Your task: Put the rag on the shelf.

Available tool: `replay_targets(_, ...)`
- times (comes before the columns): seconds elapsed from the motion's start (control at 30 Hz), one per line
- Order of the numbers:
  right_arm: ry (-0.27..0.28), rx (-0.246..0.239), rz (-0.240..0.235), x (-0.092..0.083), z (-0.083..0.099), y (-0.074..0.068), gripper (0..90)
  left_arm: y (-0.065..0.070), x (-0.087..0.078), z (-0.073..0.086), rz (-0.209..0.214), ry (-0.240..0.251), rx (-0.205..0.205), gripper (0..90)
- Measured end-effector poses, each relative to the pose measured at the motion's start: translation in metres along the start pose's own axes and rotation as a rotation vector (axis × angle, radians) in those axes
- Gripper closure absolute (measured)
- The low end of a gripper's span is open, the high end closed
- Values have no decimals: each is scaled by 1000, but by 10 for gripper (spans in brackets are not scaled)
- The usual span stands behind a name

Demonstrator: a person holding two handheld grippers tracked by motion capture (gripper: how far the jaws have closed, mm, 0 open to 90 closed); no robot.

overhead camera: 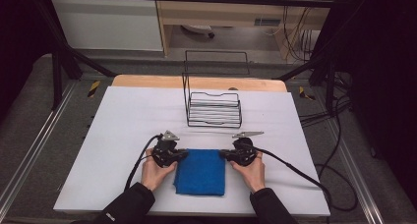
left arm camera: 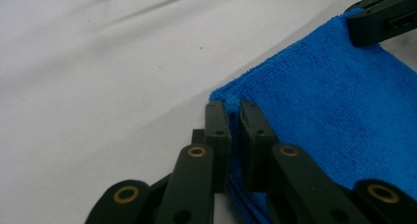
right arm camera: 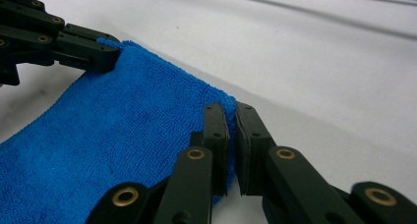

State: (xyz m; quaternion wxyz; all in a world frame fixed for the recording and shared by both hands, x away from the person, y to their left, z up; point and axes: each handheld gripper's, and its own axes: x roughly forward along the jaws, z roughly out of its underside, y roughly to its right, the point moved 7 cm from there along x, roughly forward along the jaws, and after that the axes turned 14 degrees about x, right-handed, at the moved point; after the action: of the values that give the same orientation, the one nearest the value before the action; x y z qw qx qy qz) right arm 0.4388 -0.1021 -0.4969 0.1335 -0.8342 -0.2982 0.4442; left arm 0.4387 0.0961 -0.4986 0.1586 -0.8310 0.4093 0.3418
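Observation:
A folded blue cloth (overhead camera: 200, 172) lies on the white table near the front edge. My left gripper (overhead camera: 183, 154) pinches the cloth's far left corner; in the left gripper view its jaws (left arm camera: 235, 111) are shut with blue cloth (left arm camera: 334, 106) squeezed between them. At the far right corner my right gripper (overhead camera: 222, 154) does the same, and the right gripper view shows that gripper (right arm camera: 232, 113) shut on the edge of the cloth (right arm camera: 113, 135). Each gripper view also shows the other gripper on the opposite corner. A hand holds each gripper from behind.
A black wire rack (overhead camera: 214, 109) stands upright on the table behind the cloth, at the middle. The white table top (overhead camera: 123, 121) has a wooden strip (overhead camera: 147, 80) at its far edge. Cables (overhead camera: 295, 167) trail from both grippers across the table.

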Motion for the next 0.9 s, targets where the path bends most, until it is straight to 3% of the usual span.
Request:
replay_targets(0.57,72,-30,-48,-15,-7,-9,857,1,-23,-9,1,105,-22,850)
replay_targets(0.9,126,-49,-83,-28,-13,-16,856,8,-37,-17,-15,159,-5,850)
